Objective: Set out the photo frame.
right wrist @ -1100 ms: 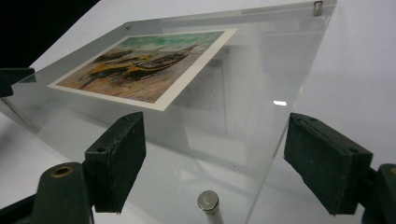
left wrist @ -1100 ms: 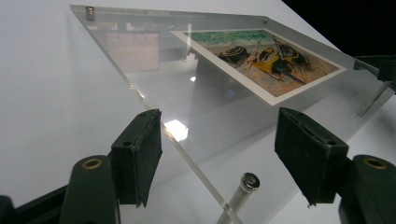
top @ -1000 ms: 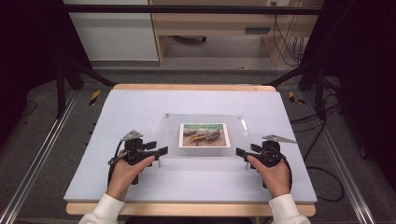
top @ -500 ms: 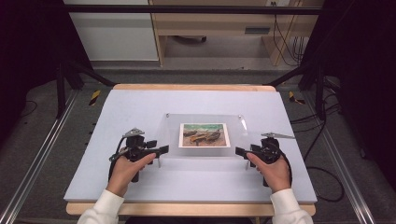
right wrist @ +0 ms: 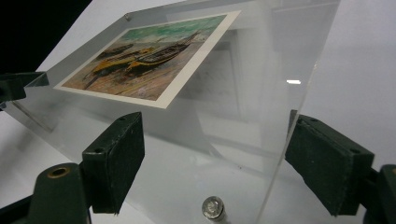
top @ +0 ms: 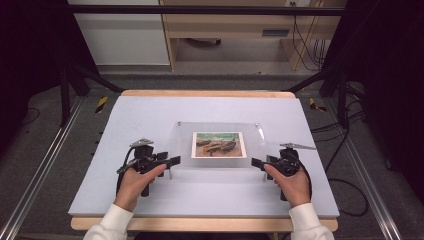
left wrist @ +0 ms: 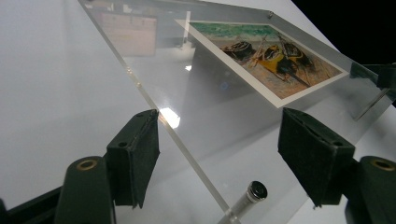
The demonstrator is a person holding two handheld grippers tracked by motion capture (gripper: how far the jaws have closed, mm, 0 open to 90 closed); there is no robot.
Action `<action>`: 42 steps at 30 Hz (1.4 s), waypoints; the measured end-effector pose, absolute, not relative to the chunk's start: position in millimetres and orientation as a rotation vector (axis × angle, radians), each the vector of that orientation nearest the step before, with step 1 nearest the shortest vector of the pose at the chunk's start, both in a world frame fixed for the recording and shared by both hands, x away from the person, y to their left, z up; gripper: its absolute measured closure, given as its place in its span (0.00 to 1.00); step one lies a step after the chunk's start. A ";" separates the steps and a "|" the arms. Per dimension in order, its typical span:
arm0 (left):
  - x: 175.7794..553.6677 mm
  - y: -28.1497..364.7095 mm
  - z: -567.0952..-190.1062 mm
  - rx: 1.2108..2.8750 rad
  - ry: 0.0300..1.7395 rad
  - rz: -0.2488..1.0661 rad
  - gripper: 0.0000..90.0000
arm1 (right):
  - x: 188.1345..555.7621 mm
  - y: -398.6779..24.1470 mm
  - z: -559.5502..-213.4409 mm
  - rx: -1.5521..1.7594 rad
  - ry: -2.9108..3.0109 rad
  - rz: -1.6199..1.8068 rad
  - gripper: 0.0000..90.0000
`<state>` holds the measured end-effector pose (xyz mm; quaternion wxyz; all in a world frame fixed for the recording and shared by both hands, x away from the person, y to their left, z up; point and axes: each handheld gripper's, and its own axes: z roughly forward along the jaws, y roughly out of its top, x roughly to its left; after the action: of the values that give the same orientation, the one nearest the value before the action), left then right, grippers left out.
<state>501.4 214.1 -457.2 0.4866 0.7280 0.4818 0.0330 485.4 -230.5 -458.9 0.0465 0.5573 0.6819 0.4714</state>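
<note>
A pale grey table (top: 150,115) with a wooden edge — on it, a clear acrylic frame (top: 220,131) resting, seemingly on short metal pegs.

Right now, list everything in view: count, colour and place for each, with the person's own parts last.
Clear acrylic picture frame: one, transparent, at the middle of the table, between the two grippers.
Boat picture print: one, green, brown and yellow with a white border, inside the frame.
Metal standoff pins: silver, one at each frame corner that shows.
Pale grey table top: one, on a wooden base.
Wooden shelf unit: one, light brown, beyond the table.
Left gripper: black, open, astride the frame's left edge.
Right gripper: black, open, astride the frame's right edge.
Hands: two, white sleeves, near edge.
</note>
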 end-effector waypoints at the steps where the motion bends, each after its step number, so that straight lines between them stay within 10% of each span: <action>1: 501.6 214.1 -457.2 1.770 1.172 0.078 0.32 | 485.4 -230.6 -458.9 1.701 2.081 1.439 0.23; 42: 503.6 210.4 -458.7 1.762 1.171 0.027 0.30 | 482.6 -230.8 -456.5 1.613 2.105 1.431 0.24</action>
<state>503.6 210.4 -458.7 0.4905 0.7257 0.4823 0.0110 482.6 -230.8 -456.5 0.0641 0.5340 0.6973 0.4739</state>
